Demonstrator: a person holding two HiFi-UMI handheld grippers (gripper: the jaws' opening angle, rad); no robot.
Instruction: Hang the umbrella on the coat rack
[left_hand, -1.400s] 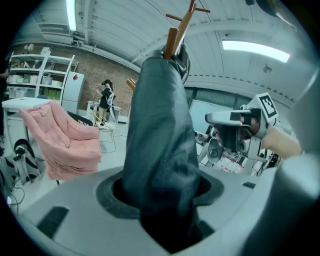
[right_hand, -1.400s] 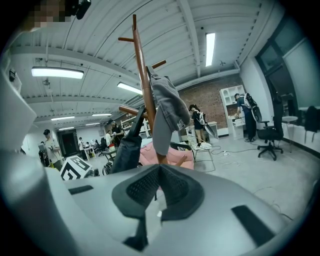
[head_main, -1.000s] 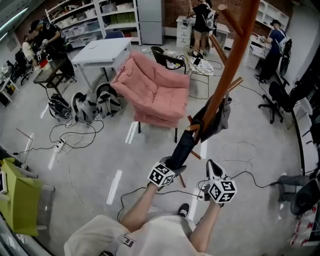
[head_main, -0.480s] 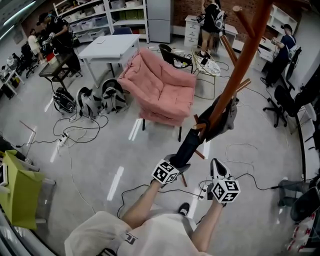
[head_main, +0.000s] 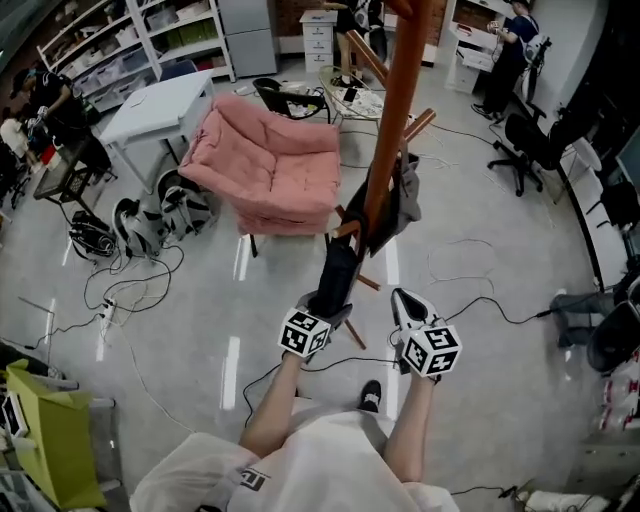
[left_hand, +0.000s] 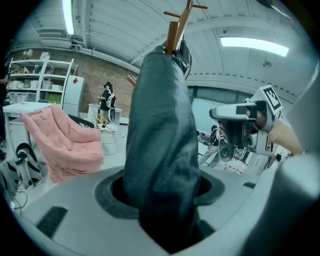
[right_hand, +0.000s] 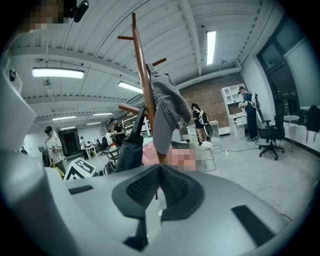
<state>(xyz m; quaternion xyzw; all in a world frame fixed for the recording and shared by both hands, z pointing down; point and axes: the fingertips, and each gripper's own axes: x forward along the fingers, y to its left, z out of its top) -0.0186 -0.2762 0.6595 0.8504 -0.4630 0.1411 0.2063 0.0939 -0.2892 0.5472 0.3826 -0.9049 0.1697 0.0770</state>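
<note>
**Umbrella at the rack, in the grip of the left hand-held gripper**

The grey floor (head_main: 500, 300) filled most of the head view, with loose cables (head_main: 140, 275) trailing across it. One orange-brown coat rack (head_main: 398, 110) rose from the middle. Its pole ran out of the top of the view, and pegs stuck out on both sides. Left of the rack stood one pink armchair (head_main: 270, 165), and farther left one white worktop (head_main: 160, 100). Along the far left wall, white shelves (head_main: 185, 35) held storage boxes, but what lay in them could not be made out. One black office chair (head_main: 525, 150) stood at the far right.

One folded dark umbrella (head_main: 338, 275) slanted up from near the person to the rack's lower pegs. Whether it hung from a peg could not be told. One grey garment (head_main: 405, 195) hung on the rack, just right of the umbrella's top end. Three bags (head_main: 140, 215), as far as they could be counted, lay on the floor left of the armchair.

There were two grippers, one in each of the person's hands. The left hand-held gripper (left_hand: 162, 200) pinched the umbrella's lower end, with the dark fabric filling the space between its jaws. The right hand-held gripper (right_hand: 159, 172) was just to the right of it, apart from the umbrella. Its jaws were pressed together on nothing and pointed toward the rack.
</note>
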